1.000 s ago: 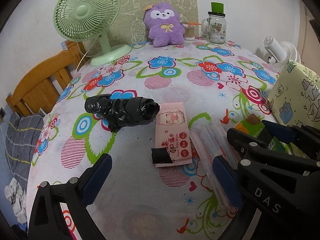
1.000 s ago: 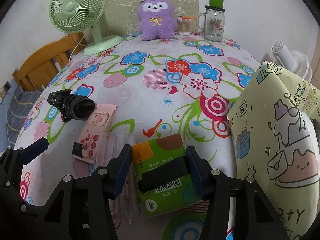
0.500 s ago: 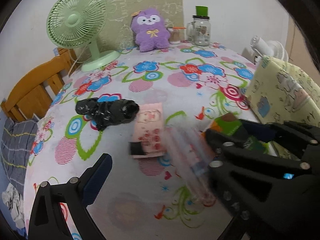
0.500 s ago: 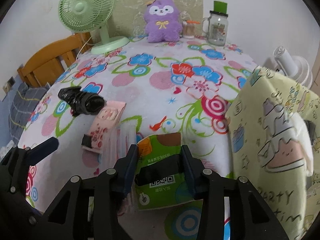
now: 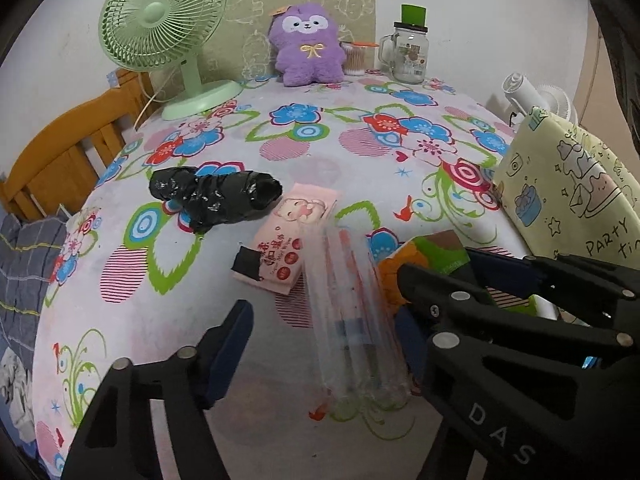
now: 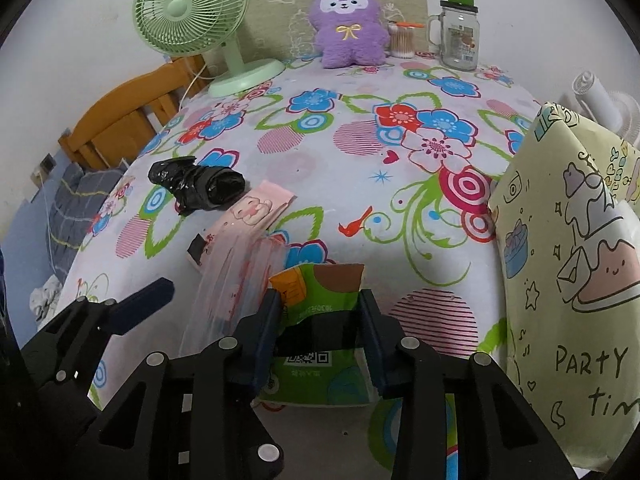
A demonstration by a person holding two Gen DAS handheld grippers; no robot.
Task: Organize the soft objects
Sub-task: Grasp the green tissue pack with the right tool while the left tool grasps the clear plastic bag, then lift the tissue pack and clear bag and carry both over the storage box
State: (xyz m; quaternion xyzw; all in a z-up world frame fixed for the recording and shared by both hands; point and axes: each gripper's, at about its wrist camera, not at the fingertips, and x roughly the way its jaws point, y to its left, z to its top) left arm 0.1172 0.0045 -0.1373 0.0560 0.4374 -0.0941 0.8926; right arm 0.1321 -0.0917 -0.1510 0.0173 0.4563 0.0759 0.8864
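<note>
Right tool (image 6: 320,332) we record clamped, having just narrowed, on the green soft tissue pack (image 6: 320,300) beside the yellow cartoon-print bag (image 6: 568,280); left tool (image 5: 320,344), just closing, unclamped, straddles the clear plastic sleeve (image 5: 352,312), lengthwise between its jaws.

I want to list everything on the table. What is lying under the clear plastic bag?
The near corner of the pink wipes pack lies under the clear plastic bag's far end, showing through it. Elsewhere only the flowered tablecloth shows through; nothing else is visible beneath.
</note>
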